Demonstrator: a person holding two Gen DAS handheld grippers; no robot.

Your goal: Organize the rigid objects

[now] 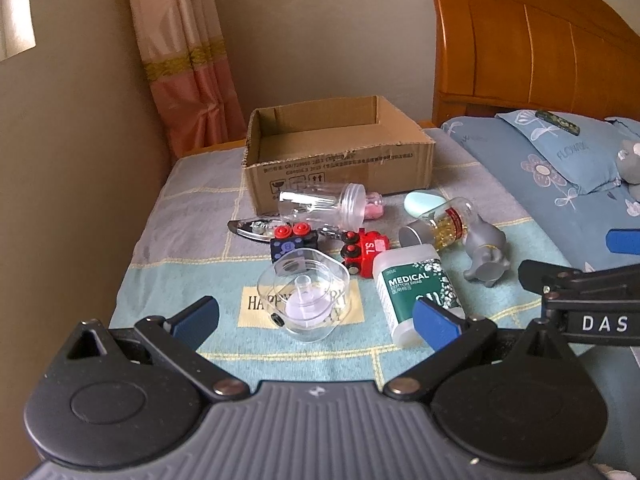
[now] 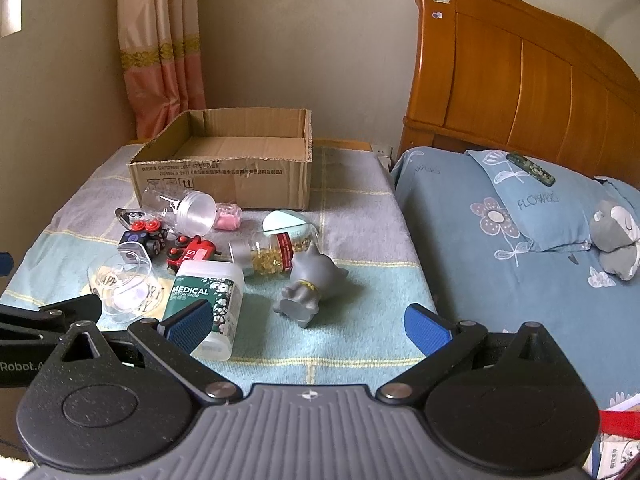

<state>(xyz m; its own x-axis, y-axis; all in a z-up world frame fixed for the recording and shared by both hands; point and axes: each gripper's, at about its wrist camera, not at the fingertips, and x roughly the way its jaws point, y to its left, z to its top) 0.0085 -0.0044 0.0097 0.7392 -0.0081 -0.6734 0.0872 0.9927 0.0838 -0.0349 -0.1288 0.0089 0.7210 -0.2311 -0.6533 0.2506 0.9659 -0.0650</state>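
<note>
Left gripper (image 1: 316, 320) spread wide around clear rounded plastic tub (image 1: 304, 294) on checked towel (image 1: 224, 344), right gripper (image 2: 308, 322) spread empty, ribbed blue pads (image 2: 426, 326), torn-edged cardboard box (image 2: 224, 160) behind cluttered toys, white swab jar (image 2: 208, 300) lying flat.

open cardboard box (image 2: 224, 176) at the rear; before it, lying jumbled: clear jar (image 2: 180, 206), toy cars (image 2: 192, 254), pill bottle (image 2: 272, 254), swab tub (image 2: 208, 300), grey figurine (image 2: 310, 284), clear cup (image 1: 306, 294).
</note>
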